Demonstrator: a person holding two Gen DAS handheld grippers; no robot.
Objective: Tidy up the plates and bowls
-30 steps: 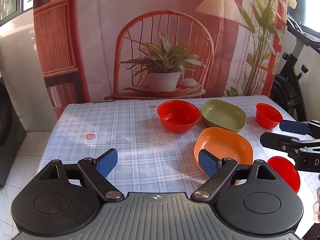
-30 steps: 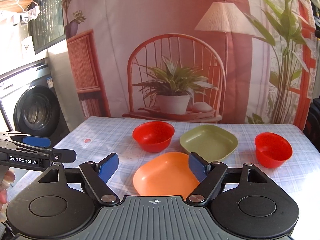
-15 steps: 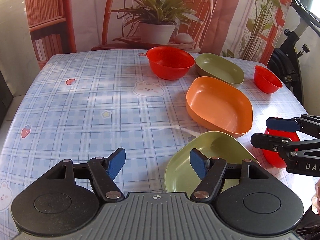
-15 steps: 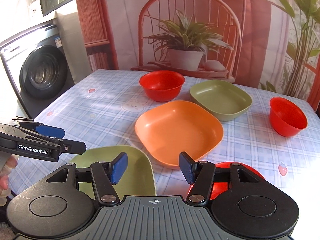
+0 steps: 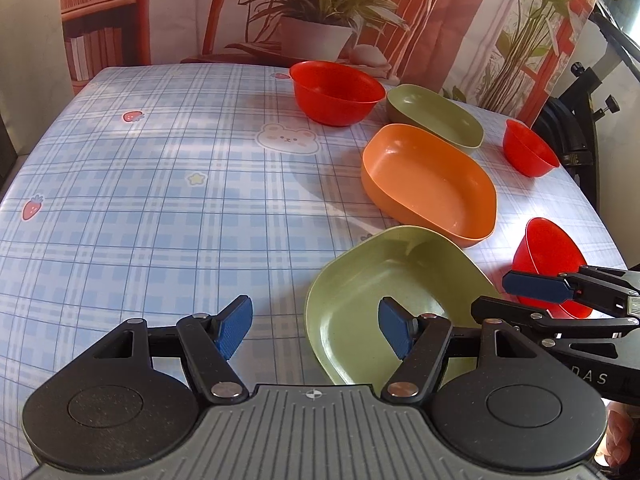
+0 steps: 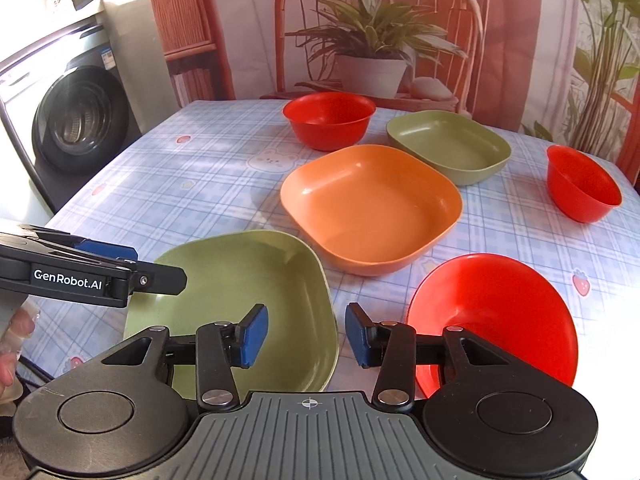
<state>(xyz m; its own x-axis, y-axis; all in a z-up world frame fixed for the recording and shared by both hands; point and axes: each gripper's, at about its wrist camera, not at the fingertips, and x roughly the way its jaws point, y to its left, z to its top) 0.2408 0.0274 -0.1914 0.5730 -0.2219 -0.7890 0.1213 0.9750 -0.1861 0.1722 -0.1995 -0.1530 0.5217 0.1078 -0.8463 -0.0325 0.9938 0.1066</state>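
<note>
A light green plate [image 5: 404,280] lies at the near edge of the checked table [image 5: 160,200]. My left gripper [image 5: 315,332] is open and straddles the plate's left rim, one pad over the plate and one over the cloth. My right gripper [image 6: 305,336] has the plate's [image 6: 248,280] right rim between its jaws, which are closing; the pads stand clear of it. A red bowl [image 6: 492,312] sits just right of it. Farther back are an orange plate [image 6: 372,200], a dark green plate [image 6: 448,144], a large red bowl [image 6: 328,120] and a small red bowl [image 6: 580,184].
A washing machine [image 6: 80,120] stands left of the table and an exercise bike [image 5: 580,100] to its right. A printed backdrop [image 6: 380,20] hangs behind the far edge. The table's left half [image 5: 140,160] holds no dishes. A person's fingers [image 6: 12,344] show at the lower left.
Both grippers have dropped and tipped down toward the near edge. The light green plate came into view between them. Both pairs of jaws narrowed, the right more so.
</note>
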